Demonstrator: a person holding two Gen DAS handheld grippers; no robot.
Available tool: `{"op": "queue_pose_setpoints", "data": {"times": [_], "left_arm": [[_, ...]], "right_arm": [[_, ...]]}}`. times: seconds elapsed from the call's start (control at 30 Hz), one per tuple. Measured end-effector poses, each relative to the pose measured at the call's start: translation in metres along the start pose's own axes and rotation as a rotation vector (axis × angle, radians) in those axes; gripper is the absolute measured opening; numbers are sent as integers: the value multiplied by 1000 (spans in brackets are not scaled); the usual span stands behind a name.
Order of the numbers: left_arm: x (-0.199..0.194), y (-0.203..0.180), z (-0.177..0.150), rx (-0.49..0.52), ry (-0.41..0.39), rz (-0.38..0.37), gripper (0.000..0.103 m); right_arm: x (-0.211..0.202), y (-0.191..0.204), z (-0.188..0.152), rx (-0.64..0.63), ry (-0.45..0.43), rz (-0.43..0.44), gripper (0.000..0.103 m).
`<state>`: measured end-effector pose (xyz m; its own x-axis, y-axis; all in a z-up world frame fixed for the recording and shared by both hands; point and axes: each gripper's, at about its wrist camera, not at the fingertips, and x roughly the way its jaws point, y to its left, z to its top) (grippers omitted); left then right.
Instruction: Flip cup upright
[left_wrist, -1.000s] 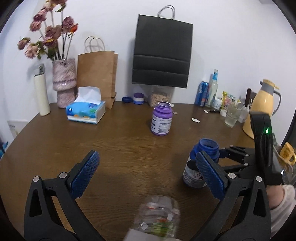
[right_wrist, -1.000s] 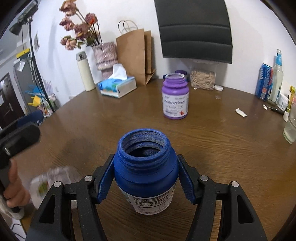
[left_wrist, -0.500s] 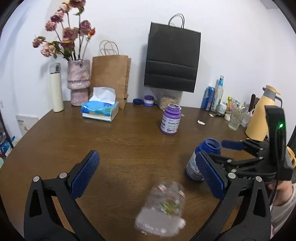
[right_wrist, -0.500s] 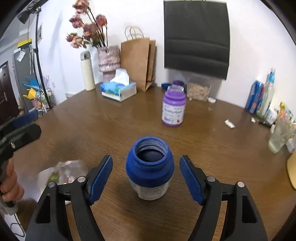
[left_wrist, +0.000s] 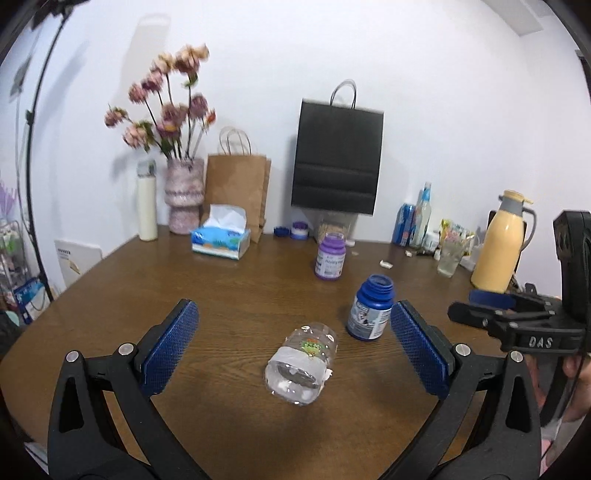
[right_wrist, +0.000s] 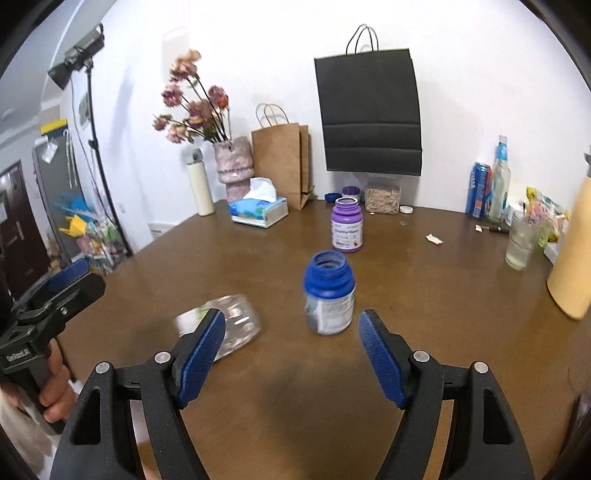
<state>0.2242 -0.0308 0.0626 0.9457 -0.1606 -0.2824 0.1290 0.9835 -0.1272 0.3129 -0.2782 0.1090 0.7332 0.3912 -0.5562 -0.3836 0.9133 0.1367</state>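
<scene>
A clear plastic cup (left_wrist: 301, 363) lies on its side on the brown table (left_wrist: 229, 295), its open end turned toward my left gripper. That left gripper (left_wrist: 292, 314) is open, held back from the cup with nothing between its fingers. In the right wrist view the cup (right_wrist: 240, 326) is blurred and partly hidden behind the left finger (right_wrist: 201, 354). My right gripper (right_wrist: 291, 321) is open and stands a little short of an upright, lidless blue bottle (right_wrist: 328, 299). The blue bottle (left_wrist: 369, 314) is just right of the cup.
A purple bottle (right_wrist: 346, 229) stands upright farther back. Along the back are a tissue box (left_wrist: 220, 238), a vase of flowers (left_wrist: 183, 195), a brown bag (left_wrist: 236, 192) and a black bag (left_wrist: 336, 158). A glass (right_wrist: 520, 240) and a yellow jug (left_wrist: 496, 251) stand at the right.
My right gripper opened off the blue bottle and drew back from it. My left gripper also pulled back and up, so the cup now lies farther ahead of it.
</scene>
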Motion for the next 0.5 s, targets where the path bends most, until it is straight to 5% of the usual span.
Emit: {"op": "queue_pose_setpoints", "data": {"times": [0.33,0.5], "left_arm": [[-87,9,-18,2,-100,-9,103],[-107,14,-26,-19,-120,80,103]], "right_arm": [[-88,68,-45,-92,-109,-19,83],[-103,88,-62,-143,-120,-5,84]]}}
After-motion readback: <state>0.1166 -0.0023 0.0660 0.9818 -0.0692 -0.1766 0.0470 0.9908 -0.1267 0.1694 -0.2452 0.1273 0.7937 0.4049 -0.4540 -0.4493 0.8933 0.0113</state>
